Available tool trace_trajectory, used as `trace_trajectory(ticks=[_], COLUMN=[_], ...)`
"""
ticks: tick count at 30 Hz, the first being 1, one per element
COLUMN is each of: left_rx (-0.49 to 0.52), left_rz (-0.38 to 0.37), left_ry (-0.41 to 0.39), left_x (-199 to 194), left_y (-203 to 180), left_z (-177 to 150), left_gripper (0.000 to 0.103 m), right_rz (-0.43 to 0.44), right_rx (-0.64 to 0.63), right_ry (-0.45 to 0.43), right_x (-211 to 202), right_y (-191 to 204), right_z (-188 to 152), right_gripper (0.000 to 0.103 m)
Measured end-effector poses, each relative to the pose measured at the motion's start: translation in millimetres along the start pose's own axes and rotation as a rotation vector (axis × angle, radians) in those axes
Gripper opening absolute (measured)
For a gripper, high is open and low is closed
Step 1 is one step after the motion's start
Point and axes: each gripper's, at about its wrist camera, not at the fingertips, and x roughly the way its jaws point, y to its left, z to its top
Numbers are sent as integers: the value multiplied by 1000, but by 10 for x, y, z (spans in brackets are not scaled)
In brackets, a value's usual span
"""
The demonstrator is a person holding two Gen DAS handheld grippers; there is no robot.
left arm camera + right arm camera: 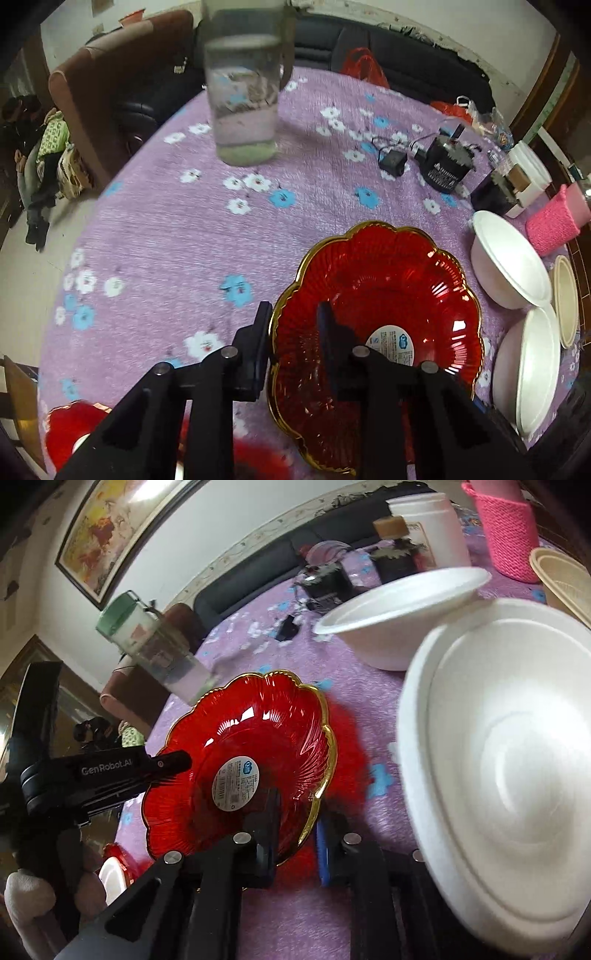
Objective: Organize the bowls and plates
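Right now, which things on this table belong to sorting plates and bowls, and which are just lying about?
For the job: red plate, two white bowls, beige bowl.

Lying about: water jug, black charger, pink knitted holder, white tub.

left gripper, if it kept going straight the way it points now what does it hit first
Nothing to travel through: the left gripper is already shut on the rim of the red plate. Pushed further, it would probably drive the plate toward the purple tablecloth; the glass jug stands much farther off.
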Motion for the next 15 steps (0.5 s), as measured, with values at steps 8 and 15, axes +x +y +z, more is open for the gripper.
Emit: trace_trajectory(ticks=[8, 15], left_rx=[-71, -153], left_rz=[-33, 18], left_ry=[-76, -174], left_x=[-546, -1107], left_y=[349, 859], left_z=[-206, -663], left_gripper=[23, 23], right_rz=[114, 200], right_rx=[-73, -200], right_ry=[-31, 21], right_x=[-319, -452], right_y=[338, 898], right_z=[-70, -432], right_gripper=[18, 18])
